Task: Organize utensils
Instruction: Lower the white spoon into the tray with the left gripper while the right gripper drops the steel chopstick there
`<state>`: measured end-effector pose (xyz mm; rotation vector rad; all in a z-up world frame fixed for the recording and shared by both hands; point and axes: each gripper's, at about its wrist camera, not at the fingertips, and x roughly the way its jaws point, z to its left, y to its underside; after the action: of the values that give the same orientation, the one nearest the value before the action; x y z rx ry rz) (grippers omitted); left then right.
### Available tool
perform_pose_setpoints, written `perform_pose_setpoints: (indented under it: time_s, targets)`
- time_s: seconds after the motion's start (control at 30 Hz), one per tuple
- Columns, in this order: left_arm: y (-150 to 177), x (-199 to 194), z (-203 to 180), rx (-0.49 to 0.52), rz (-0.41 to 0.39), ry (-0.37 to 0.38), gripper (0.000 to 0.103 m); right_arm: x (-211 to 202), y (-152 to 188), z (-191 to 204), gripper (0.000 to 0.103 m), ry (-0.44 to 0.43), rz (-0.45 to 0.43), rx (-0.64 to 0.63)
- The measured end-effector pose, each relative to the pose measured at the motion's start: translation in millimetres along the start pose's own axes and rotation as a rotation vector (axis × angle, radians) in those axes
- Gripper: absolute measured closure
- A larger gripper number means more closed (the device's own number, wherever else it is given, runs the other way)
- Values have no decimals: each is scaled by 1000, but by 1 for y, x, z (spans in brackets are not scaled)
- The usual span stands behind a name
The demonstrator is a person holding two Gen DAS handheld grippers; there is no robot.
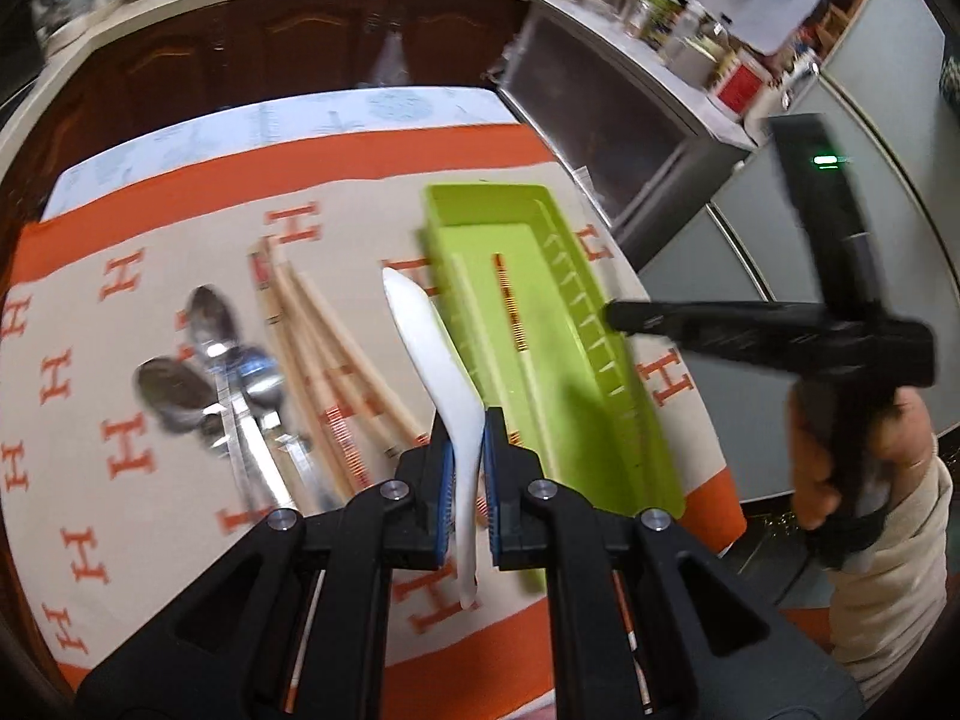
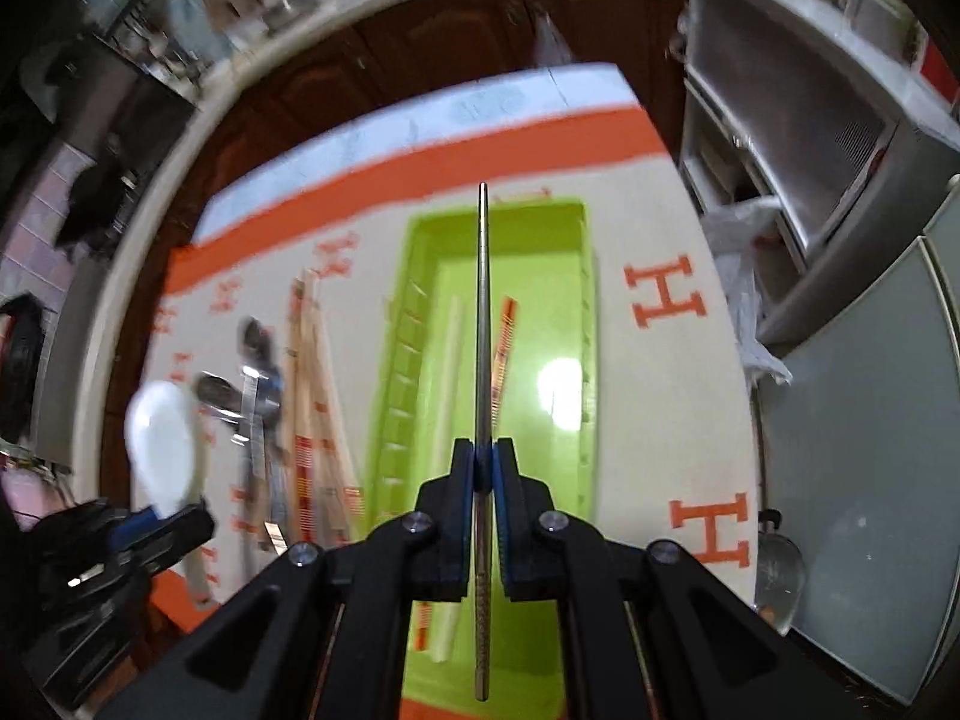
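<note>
left gripper (image 1: 463, 456): jaws pressed onto a white spoon (image 1: 429, 336), pinched at the handle; the bowl end points forward, lifted above the cloth and just left of the green tray (image 1: 606, 324). in the right wrist view the same spoon (image 2: 162, 438) shows at far left in that gripper (image 2: 157, 517).

right gripper (image 2: 483, 471): blue pads clamped on a thin metal chopstick (image 2: 483, 324), held on edge and running straight ahead over the tray's (image 2: 420, 234) middle. from the left wrist view this gripper (image 1: 618, 315) reaches over the tray's right wall, gripped by a hand (image 1: 840, 456).

tray contents: a pale chopstick (image 2: 451, 372) and one with orange bands (image 2: 503, 348), lying lengthwise.

on the orange-patterned cloth (image 1: 150, 324), left of the tray: wooden chopsticks (image 1: 324, 348) in a loose bunch, then metal spoons (image 1: 222, 360) overlapping.
</note>
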<state>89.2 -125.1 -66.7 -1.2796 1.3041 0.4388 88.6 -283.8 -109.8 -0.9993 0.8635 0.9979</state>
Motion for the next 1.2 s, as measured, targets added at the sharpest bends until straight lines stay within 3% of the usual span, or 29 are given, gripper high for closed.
perform_pose_setpoints:
  time_s: [0.2,0.47,0.6,0.87,1.1,1.2]
  targets:
    - [-14,40,-30,36,47,-24,97,36,3,-17,96,20,82,38]
    - [-17,78,-49,37,89,-9,97,6,12,-32,90,-69,-19,88]
    - [-18,94,-56,38,111,-16,97,-6,20,-38,87,-58,-66,108]
    - [-16,103,-58,41,123,-64,96,-8,33,-51,87,-45,-75,142]
    - [-11,79,-56,55,79,-70,75,-10,35,-49,87,-58,-83,148]
    - [-9,67,-50,51,56,-89,72,-10,37,-45,87,-59,-83,140]
